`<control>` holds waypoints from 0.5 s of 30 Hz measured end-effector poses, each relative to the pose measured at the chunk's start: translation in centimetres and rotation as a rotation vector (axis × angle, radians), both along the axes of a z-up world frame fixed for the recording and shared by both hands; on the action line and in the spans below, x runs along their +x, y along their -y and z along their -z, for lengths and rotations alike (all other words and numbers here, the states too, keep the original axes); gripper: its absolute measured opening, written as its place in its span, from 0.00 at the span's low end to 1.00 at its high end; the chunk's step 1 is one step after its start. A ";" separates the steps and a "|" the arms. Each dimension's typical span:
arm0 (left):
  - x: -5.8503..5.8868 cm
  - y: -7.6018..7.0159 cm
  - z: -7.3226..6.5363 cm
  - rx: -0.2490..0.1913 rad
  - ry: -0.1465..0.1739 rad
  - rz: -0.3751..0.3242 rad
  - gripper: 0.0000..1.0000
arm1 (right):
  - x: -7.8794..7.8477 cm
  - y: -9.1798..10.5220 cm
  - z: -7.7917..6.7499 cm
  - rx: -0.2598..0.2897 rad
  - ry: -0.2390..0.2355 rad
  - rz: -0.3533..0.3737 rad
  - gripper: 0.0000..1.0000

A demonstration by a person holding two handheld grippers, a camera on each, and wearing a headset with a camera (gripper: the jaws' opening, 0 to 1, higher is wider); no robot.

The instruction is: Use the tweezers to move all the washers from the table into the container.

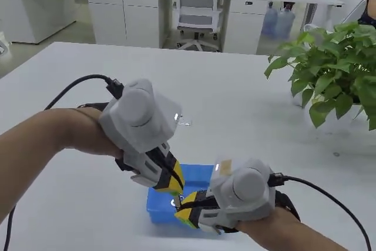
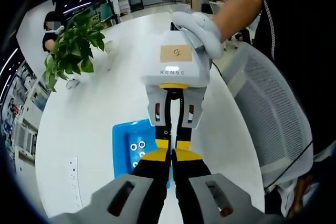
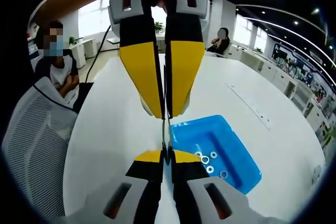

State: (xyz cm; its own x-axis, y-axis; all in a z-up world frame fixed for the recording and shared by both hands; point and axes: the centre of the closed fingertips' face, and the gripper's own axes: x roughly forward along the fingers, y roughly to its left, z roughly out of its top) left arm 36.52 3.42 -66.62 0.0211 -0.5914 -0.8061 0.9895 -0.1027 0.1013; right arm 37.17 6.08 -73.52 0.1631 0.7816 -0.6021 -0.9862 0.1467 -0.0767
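Your left claw (image 2: pixel 172 157) and right claw (image 3: pixel 167 157) meet tip to tip, both clenched on the tweezers (image 3: pixel 164 135), at the blue container (image 3: pixel 231 142) holding washers (image 3: pixel 206 159).

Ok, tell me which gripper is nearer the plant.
Right. The right gripper sits at the edge of the blue container toward the plant; the left gripper sits at the opposite edge.
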 end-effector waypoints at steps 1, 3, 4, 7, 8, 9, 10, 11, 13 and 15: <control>-0.1 0.0 0.0 -0.001 0.002 -0.001 0.06 | -0.2 0.1 0.0 0.000 0.001 0.001 0.06; -0.5 0.2 0.0 -0.002 0.005 0.002 0.06 | -0.4 0.2 0.0 -0.002 0.006 0.002 0.06; -0.5 0.2 0.1 -0.001 0.006 0.004 0.06 | -0.6 0.2 0.0 -0.001 0.006 0.000 0.06; -0.8 0.3 0.1 0.001 0.014 0.009 0.06 | -0.8 0.4 0.0 -0.005 0.009 -0.002 0.05; -0.9 0.3 0.1 0.002 0.019 0.014 0.06 | -0.8 0.5 0.0 -0.006 0.010 -0.002 0.05; -0.9 0.3 0.1 0.002 0.020 0.015 0.06 | -0.9 0.5 0.0 -0.006 0.011 0.001 0.05; -0.9 0.3 0.1 0.002 0.025 0.016 0.06 | -0.9 0.6 -0.1 -0.007 0.012 0.005 0.05; -0.9 0.3 0.1 0.004 0.026 0.015 0.06 | -1.0 0.6 -0.2 -0.006 0.011 0.006 0.05; -1.0 0.1 0.4 0.019 0.029 0.021 0.07 | -1.1 0.7 -0.4 -0.009 0.020 0.000 0.05; -1.1 0.1 0.5 0.024 0.030 0.022 0.07 | -1.1 0.8 -0.4 -0.015 0.027 -0.003 0.05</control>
State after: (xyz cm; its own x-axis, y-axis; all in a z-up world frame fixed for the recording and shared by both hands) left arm 35.43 3.36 -67.13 0.0333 -0.5726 -0.8192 0.9836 -0.1268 0.1286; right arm 36.03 5.30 -73.09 0.1767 0.7729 -0.6094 -0.9843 0.1420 -0.1052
